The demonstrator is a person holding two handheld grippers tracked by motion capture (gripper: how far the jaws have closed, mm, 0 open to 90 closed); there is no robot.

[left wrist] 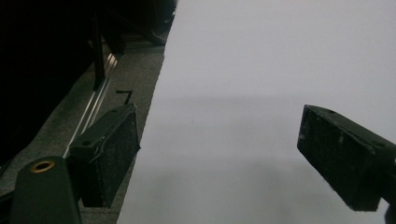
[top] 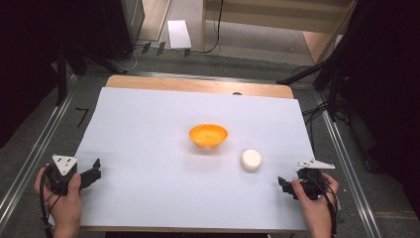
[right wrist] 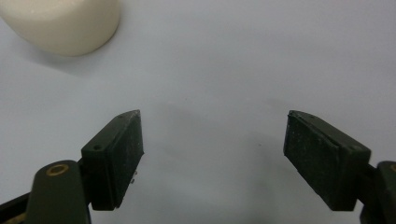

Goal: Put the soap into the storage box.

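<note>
Puck (top: 251,159) (cream, round) lies near right tongs (top: 283,184), ahead, untouched.

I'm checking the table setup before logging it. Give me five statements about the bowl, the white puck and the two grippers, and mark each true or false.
1. The orange bowl is empty. True.
2. The white puck lies inside the bowl. False: it sits on the white sheet, beside the bowl and apart from it.
3. The right gripper holds the puck. False: its jaws are apart with nothing between them.
4. The left gripper is open and empty. True.
5. The puck lies closer to the left gripper than to the right. False: it is nearer the right one.
</note>
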